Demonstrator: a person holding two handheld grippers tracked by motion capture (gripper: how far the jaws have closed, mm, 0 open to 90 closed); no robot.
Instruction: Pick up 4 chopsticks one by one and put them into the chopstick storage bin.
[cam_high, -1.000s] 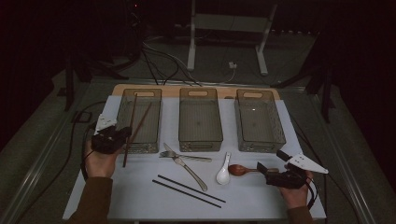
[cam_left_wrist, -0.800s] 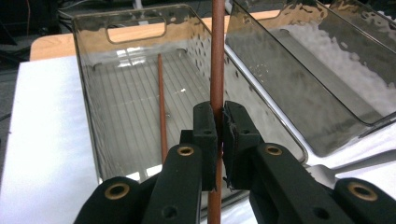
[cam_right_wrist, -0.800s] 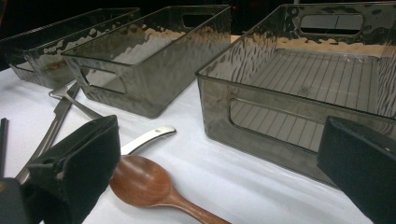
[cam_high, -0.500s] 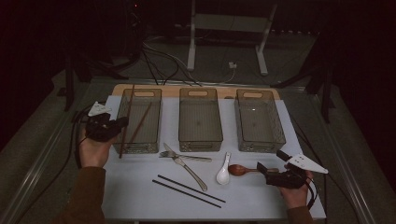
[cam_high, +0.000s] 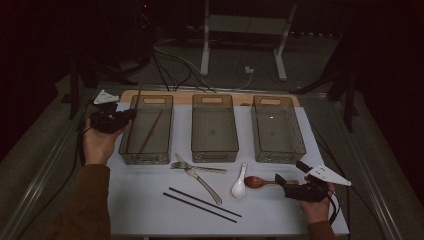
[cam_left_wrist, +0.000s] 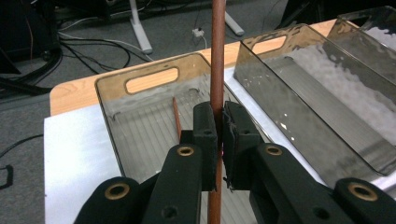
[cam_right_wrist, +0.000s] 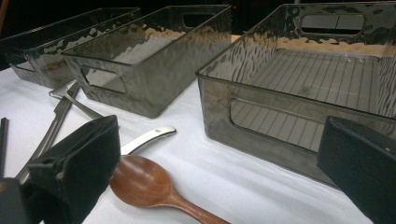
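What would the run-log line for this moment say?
left gripper: shut on brown chopstick | over left bin | right gripper: open around wooden spoon

My right gripper (cam_right_wrist: 219, 172) sits low over the white table (cam_right_wrist: 224, 168), jaws spread wide. The wooden spoon (cam_right_wrist: 154, 189) lies between them, bowl beside the left jaw, neither jaw touching it. A white spoon handle (cam_right_wrist: 149, 137) pokes out behind it. A fork (cam_right_wrist: 74, 105) and a knife (cam_right_wrist: 46, 135) are at left. Three smoky clear bins stand behind: nearest (cam_right_wrist: 299, 88), middle (cam_right_wrist: 154, 60), far (cam_right_wrist: 56, 42).
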